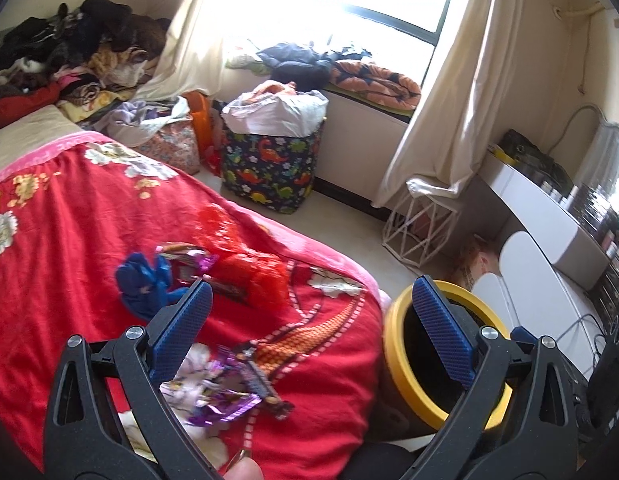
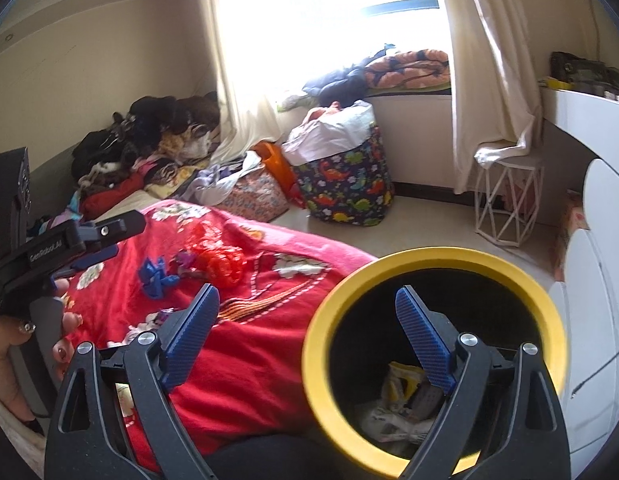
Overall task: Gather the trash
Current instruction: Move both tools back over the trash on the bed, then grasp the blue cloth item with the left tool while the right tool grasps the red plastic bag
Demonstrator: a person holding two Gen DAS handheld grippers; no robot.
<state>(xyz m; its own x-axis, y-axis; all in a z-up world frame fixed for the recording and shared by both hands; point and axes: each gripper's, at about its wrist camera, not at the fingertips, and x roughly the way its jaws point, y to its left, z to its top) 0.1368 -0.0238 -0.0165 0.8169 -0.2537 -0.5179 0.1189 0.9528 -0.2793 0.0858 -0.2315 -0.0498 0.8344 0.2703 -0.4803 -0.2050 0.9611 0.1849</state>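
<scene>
Left gripper: black frame, blue ribbed pads, jaws spread wide, holding nothing; it hangs over the near edge of the bed.
Right gripper: same build, jaws wide apart and empty; its right finger sits over the mouth of the bin.
Bin: round black waste bin with a yellow rim, on the floor touching the bed's corner; crumpled white and yellow wrappers lie at its bottom.
Bed: covered by a red floral quilt.
Trash item 1: purple foil snack wrapper, flat on the quilt between the left gripper's fingers.
Trash item 2: crumpled blue plastic piece, further up the quilt.
Trash item 3: red mesh bag, just beside the blue piece; a second purple wrapper lies between them, possibly tucked partly under the mesh.
Background: dinosaur-print fabric basket by the window, white wire stool, heap of dark clothes.
</scene>
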